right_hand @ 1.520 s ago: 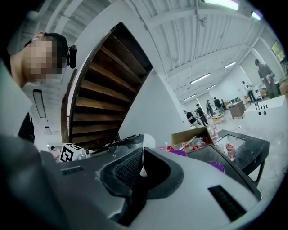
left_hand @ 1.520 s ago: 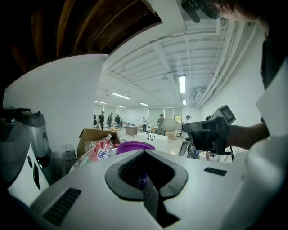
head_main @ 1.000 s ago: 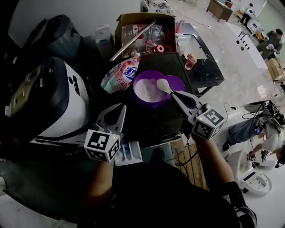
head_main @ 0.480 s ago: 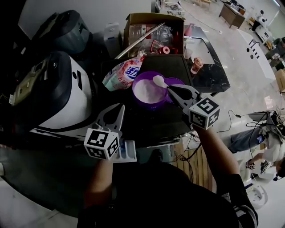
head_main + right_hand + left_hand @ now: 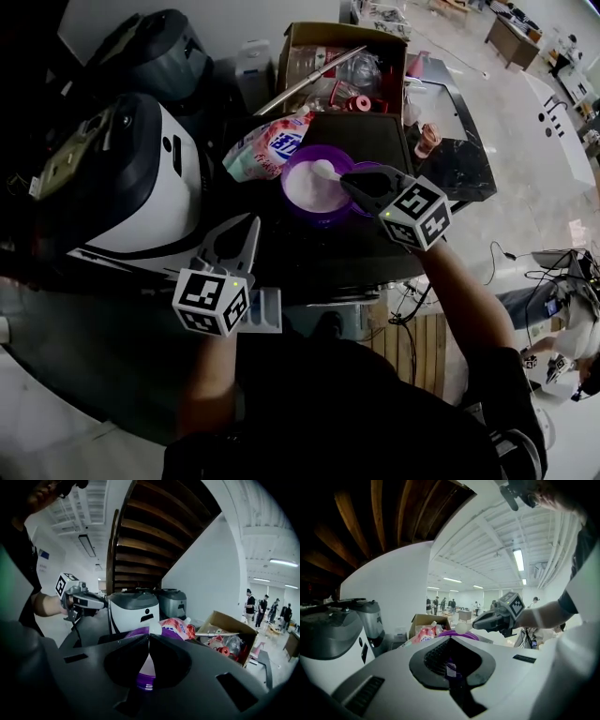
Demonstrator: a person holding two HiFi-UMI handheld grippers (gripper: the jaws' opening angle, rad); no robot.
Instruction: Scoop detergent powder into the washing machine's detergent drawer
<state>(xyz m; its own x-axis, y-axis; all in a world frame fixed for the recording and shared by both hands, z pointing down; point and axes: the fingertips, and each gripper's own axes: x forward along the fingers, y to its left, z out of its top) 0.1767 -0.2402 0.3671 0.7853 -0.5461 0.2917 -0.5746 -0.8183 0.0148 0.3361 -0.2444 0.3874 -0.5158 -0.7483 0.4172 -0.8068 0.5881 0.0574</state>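
Observation:
A purple bowl (image 5: 302,202) of white detergent powder stands on the dark table beside the washing machine (image 5: 150,192). My right gripper (image 5: 349,178) is shut on the handle of a white spoon (image 5: 326,171), whose head is low over the powder. In the right gripper view the spoon (image 5: 152,630) sticks out past the closed jaws. My left gripper (image 5: 246,230) is shut with nothing in it, just above the pulled-out detergent drawer (image 5: 267,314). The left gripper view shows the right gripper (image 5: 494,618) and spoon (image 5: 461,628) over the bowl (image 5: 464,634).
A pink and white detergent bag (image 5: 267,145) lies behind the bowl. A cardboard box (image 5: 342,56) of clutter stands at the back. A second grey machine (image 5: 155,52) is at the back left. A glass-topped table (image 5: 450,141) with a cup is on the right.
The right gripper has carried the spoon left from the bowl's right rim to over the powder. The left gripper has stayed by the drawer.

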